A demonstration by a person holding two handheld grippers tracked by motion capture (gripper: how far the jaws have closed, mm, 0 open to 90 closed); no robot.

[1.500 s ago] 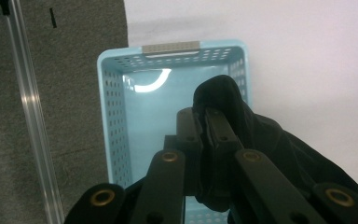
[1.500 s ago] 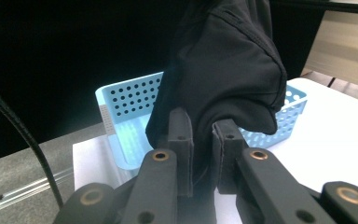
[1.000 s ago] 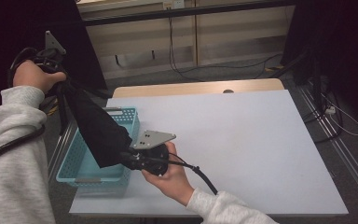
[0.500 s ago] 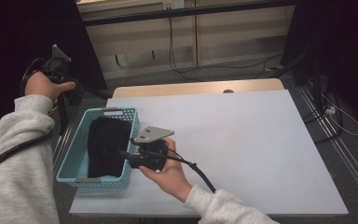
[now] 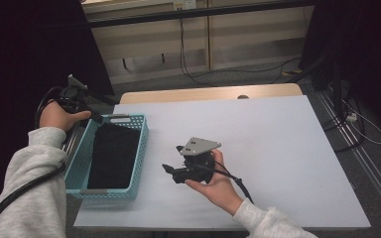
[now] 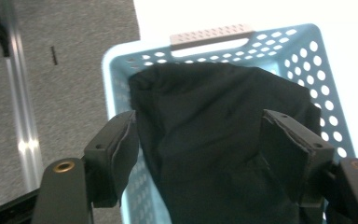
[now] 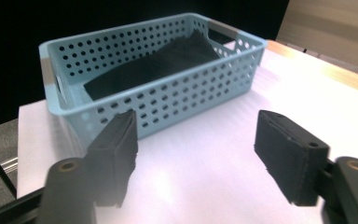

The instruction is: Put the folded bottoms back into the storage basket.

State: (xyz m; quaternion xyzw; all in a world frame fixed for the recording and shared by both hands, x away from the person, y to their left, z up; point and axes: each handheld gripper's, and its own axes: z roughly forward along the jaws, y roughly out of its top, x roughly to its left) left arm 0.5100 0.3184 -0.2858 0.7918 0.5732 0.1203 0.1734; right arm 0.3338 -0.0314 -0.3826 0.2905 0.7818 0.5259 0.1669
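Jaws spread wide, my left gripper [image 5: 95, 117] hung over the far end of the blue basket [image 5: 138, 148] at the frame's left, where the black cloth [image 5: 113, 154] lay. My right gripper [image 5: 170, 170] rested open on the white table [image 5: 278, 148], aimed at the basket; the cloth's folds were too dark to read.

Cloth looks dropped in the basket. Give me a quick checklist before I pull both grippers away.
1. Black cloth lies inside the blue basket: ok.
2. Left gripper jaws open, nothing clamped between them: ok.
3. Right gripper jaws open and empty, apart from the basket wall: ok.
4. No cloth hangs over the basket rim in the high view: ok. Near the left gripper's jaws: cannot tell.
5. Basket sits fully on the table: not ok, it is at the left edge and its left side seems to overhang.
6. Cloth free of the left gripper's pads: cannot tell, it lies close behind them.
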